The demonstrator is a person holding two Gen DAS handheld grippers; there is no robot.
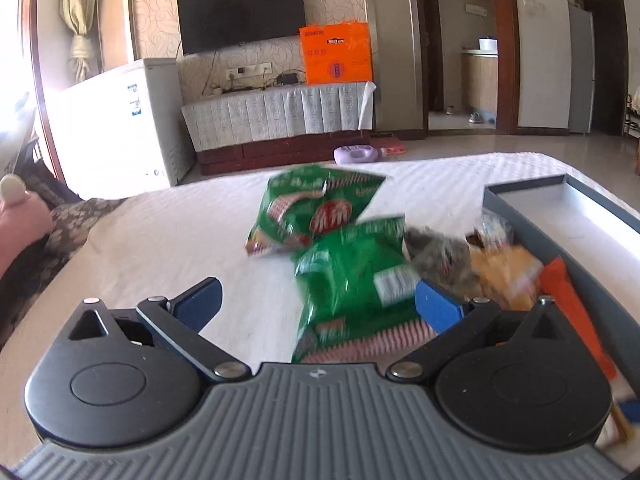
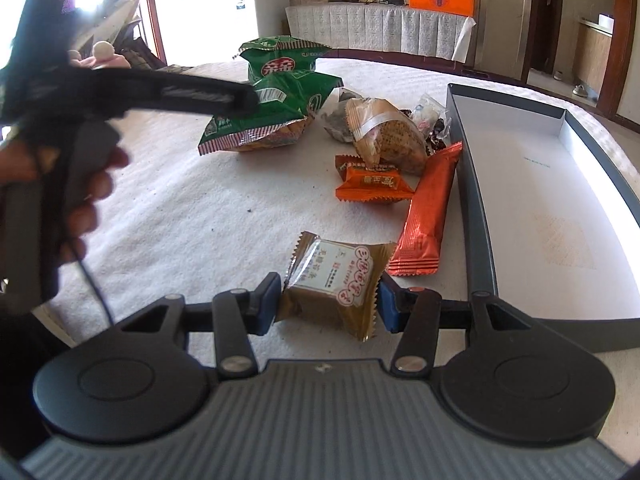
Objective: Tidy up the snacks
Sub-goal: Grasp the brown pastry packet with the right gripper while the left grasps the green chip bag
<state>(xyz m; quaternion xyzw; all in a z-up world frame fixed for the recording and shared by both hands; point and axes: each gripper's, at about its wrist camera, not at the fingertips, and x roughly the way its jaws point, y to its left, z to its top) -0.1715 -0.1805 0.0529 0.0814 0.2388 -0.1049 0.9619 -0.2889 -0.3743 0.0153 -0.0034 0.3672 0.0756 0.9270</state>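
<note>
Left wrist: left gripper (image 1: pixel 318 304) spread wide, empty, over the near green bag (image 1: pixel 352 280) on the bed. Right wrist: right gripper (image 2: pixel 326 304) clamps the brown packet (image 2: pixel 336 288) beside the box (image 2: pixel 480 216). Light, crinkly, probably crushable; grip the flat sides.

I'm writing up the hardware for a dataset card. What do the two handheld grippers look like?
Both match. The left gripper and right gripper each have a grey ribbed body, two round black discs, black linkage arms with silver pivot pins, and blue fingertip pads. From the right wrist view, the left one shows a dark handle and a thin black cable.
</note>
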